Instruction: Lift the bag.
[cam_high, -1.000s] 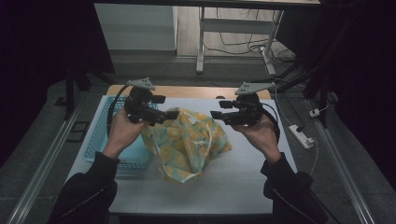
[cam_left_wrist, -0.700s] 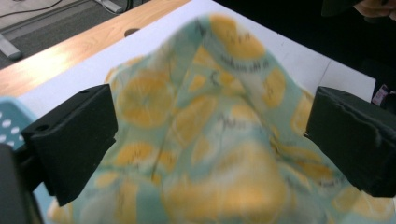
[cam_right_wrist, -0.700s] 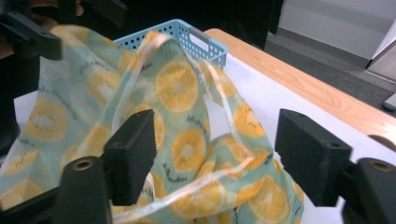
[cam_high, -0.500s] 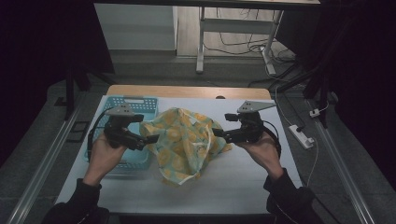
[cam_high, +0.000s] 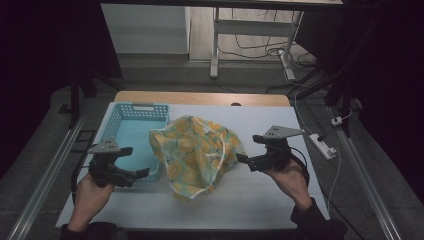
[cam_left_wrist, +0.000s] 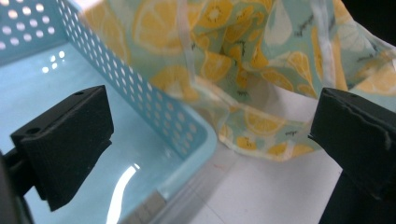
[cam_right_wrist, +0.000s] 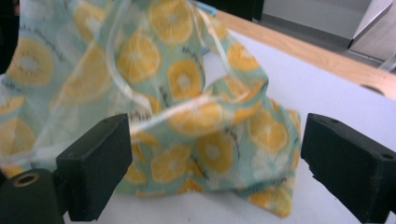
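A crumpled cloth (cam_high: 197, 150) printed with yellow lemon slices on pale green lies in a heap mid-table. Its left edge drapes over the right rim of a light-blue perforated basket (cam_high: 131, 135). My left gripper (cam_high: 142, 172) hovers over the basket's near right corner, open, its jaws having just been opening; in the left gripper view the basket wall (cam_left_wrist: 154, 98) and the cloth (cam_left_wrist: 261, 70) lie ahead, untouched. My right gripper (cam_high: 240, 159) points at the cloth's right side, its jaws having just been opening too. The cloth (cam_right_wrist: 187, 107) sits loose beyond them, not pressed.
The white table top (cam_high: 260, 200) has a wooden strip (cam_high: 200, 97) along its far edge. A white power strip (cam_high: 322, 145) with a cable lies off the right side. Metal rails run along both sides, and desk legs stand behind.
Both grippers let go of the cloth they held up by its sides. The hands moved apart, down and toward the near edge. The cloth dropped onto the table and the basket's rim.
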